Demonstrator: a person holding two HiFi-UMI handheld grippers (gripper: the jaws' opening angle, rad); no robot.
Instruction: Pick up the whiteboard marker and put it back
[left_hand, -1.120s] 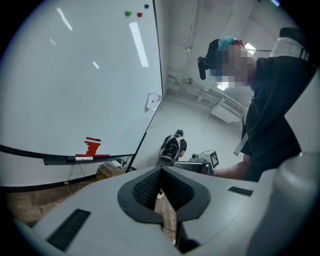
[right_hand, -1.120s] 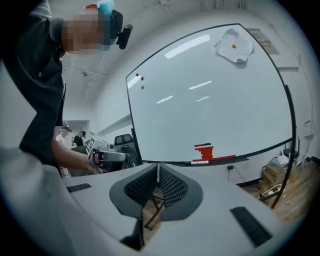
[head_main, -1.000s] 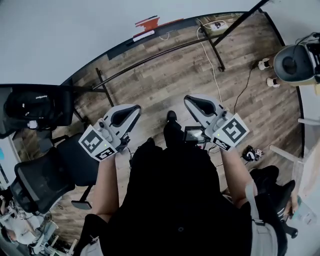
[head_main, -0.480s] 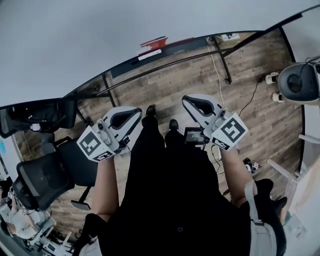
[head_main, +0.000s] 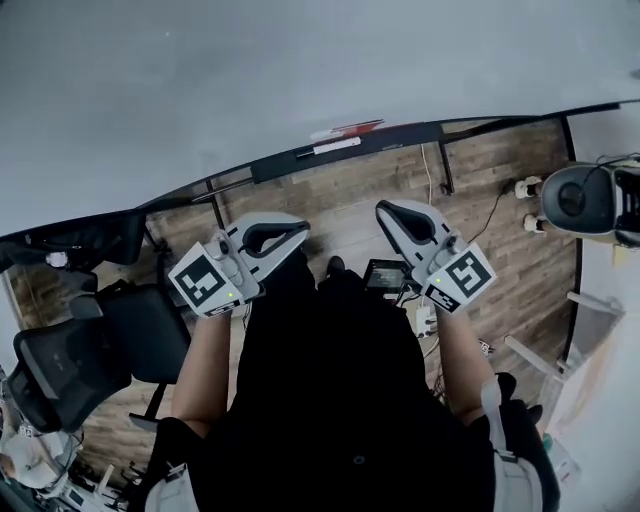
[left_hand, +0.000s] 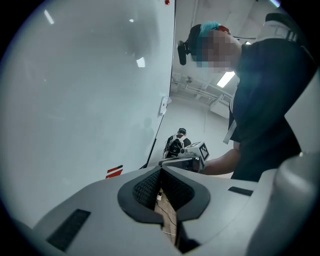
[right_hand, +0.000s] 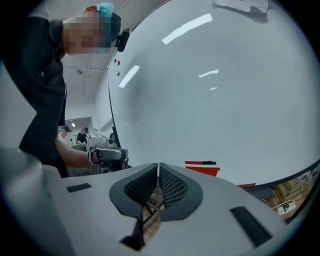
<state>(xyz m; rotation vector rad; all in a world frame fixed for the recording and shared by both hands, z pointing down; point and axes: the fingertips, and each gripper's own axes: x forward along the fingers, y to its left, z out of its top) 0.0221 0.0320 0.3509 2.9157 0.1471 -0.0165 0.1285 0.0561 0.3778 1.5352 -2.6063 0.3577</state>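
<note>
**While both grippers are shut and empty, the marker lies out of reach at the board's foot**

Because the whiteboard (head_main: 300, 80) fills nearly all of the view ahead, any reach goes straight toward its smooth face, and a jaw tip coming in too steeply could strike or scrape it. Below it runs the dark ledge (head_main: 400, 135), with wood floor (head_main: 340, 190) underneath. A nudged marker would likely roll off and drop there.

The left gripper (left_hand: 160, 172) and the right gripper (right_hand: 158, 167) are held level in front of the person, well apart from the board. Each has its ribbed pads pressed together with nothing between them. Arriving like that would push the marker rather than take it, so the jaws must part first.

The whiteboard marker (right_hand: 200, 162), as I judge the thin red stick with a dark end, lies flat at the board's lower edge. A broader red piece (right_hand: 202, 171) sits just under it, so a careless grasp might catch the wrong one or both.
</note>
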